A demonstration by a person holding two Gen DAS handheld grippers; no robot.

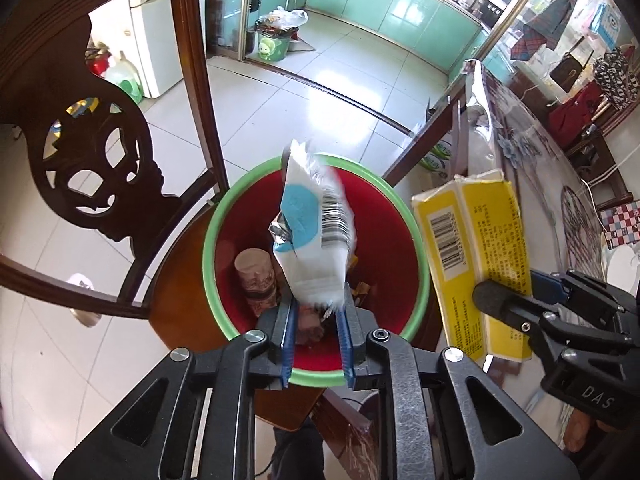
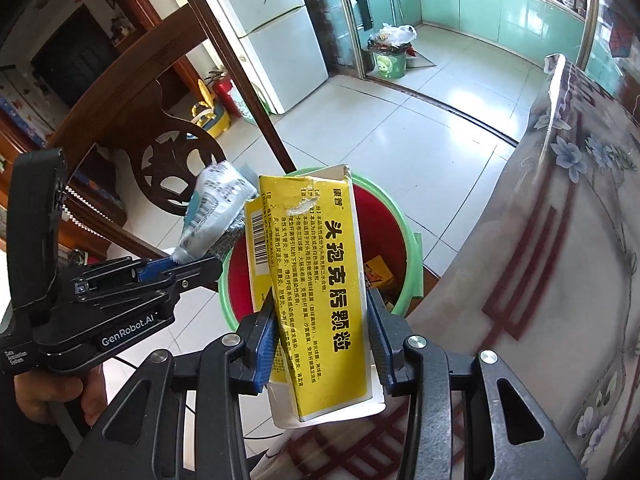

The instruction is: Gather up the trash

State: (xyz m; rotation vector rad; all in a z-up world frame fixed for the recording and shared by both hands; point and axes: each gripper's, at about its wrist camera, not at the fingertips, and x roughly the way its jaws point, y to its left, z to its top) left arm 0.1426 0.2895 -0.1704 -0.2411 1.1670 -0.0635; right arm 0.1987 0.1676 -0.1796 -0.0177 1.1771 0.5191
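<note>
left gripper [image 1: 316,312] clamps white-blue wrapper [image 1: 312,232] over red bin [image 1: 208,248] | right gripper [image 2: 324,320] grips yellow box [image 2: 324,280], bin's 3 o'clock | bin part-filled; both drops left

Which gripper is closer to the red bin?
Left. The left gripper holds a white wrapper right above the red bin; the right gripper holds a yellow box beside its rim.

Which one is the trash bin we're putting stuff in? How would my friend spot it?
Find the dark wooden chair. The bin sits on its seat, below both tongs. It is red inside with a green rim, unlike the green cartoon bin by the kitchen.
</note>
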